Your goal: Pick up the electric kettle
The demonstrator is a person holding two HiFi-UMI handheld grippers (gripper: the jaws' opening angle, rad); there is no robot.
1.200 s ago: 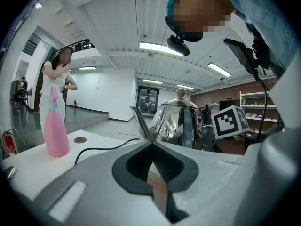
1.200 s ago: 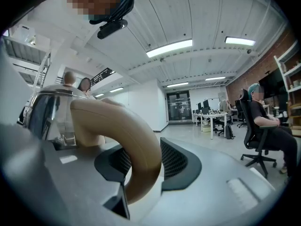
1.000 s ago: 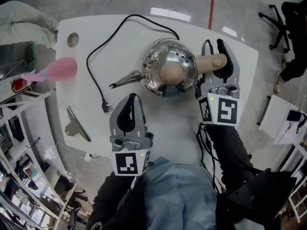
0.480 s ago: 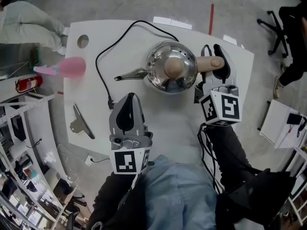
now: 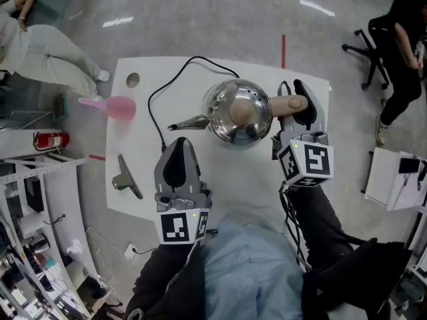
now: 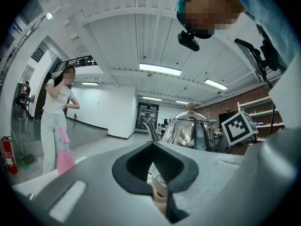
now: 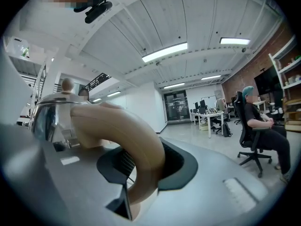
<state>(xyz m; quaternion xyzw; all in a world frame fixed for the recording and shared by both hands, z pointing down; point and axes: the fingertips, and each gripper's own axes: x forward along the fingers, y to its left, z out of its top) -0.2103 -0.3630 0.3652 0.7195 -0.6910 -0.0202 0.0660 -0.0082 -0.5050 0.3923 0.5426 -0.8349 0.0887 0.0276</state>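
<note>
A: Head view first. Where's the electric kettle [image 5: 239, 111]?
B: We've got it mid-way across the white table [image 5: 250, 169], spout pointing left, beige handle [image 5: 287, 104] on the right. The right gripper [image 5: 293, 89] is clamped on that handle. Its jaws have just been closing, with the handle between them. From above we can't tell if the base touches the table.
A: And the left gripper [image 5: 179, 145]?
B: It's near side, just left of the kettle, and not touching it. The black cord [image 5: 150, 102] loops off to the far left. A pink bottle [image 5: 117, 105] and a metal clip [image 5: 127, 177] sit at the left edge.
A: Left gripper view?
B: We see the jaw tips together with nothing between them. The kettle is ahead and slightly right. A person in white [image 6: 55, 112] stands far left.
A: Right gripper view?
B: The handle curves down between the pads, and both pads press on it. The kettle body is at the left. A seated person [image 7: 256, 121] is far right.
</note>
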